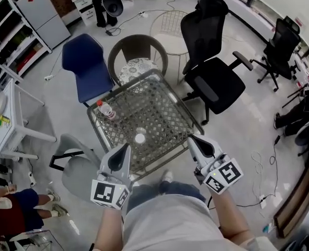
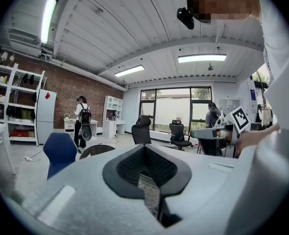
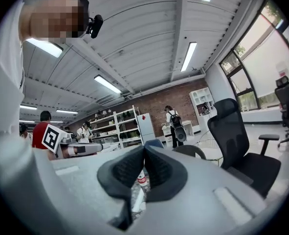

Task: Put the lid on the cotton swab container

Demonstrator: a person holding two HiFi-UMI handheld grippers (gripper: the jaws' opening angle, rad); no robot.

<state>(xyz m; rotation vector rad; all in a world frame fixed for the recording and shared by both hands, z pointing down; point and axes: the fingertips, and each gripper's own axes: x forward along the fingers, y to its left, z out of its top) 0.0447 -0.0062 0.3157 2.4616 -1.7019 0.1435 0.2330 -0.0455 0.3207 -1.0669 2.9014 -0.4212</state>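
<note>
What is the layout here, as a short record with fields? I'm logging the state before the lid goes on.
table: lattice-patterned top
left gripper: shut, empty, at the near left edge
right gripper: shut, empty, at the near right edge
on table: small white round container towards the front; red-capped bottle at the left
beyond table: blue chair, wicker chair, black office chair

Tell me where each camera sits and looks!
Head view: on the person's head, looking steeply down at table, left tool, right tool, arms.
Left gripper view: on the left tool, facing windows; shut jaws, shirt show.
Right gripper view: on the right tool, facing brick wall; shut jaws show.
Shared: head and right gripper views see the bottle.
</note>
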